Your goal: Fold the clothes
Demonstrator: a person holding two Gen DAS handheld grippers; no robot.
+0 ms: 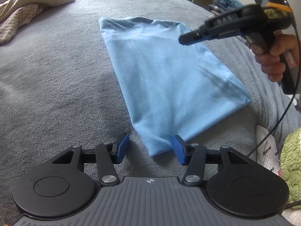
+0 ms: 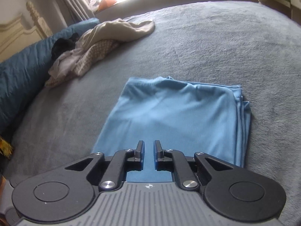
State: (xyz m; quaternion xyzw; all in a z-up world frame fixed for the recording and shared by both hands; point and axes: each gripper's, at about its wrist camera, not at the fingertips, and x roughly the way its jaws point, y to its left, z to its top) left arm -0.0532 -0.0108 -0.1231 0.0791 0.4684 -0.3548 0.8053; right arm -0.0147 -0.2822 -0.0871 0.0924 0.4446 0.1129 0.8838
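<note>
The left claw [image 1: 151, 148] had black linkage arms with silver screws, blue ribbed pads [image 1: 179, 149], round black discs and a grey ribbed body bearing a small crosshair mark. The right claw [image 2: 149, 150] was alike, with a black cable [image 1: 278, 118] trailing from its pistol-style handle.

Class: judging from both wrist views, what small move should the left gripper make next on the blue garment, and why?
Probably ease the left gripper forward and close on the near corner of the blue garment: its jaws stand wide open around that corner, gripping nothing, while the right gripper hovers above.
</note>
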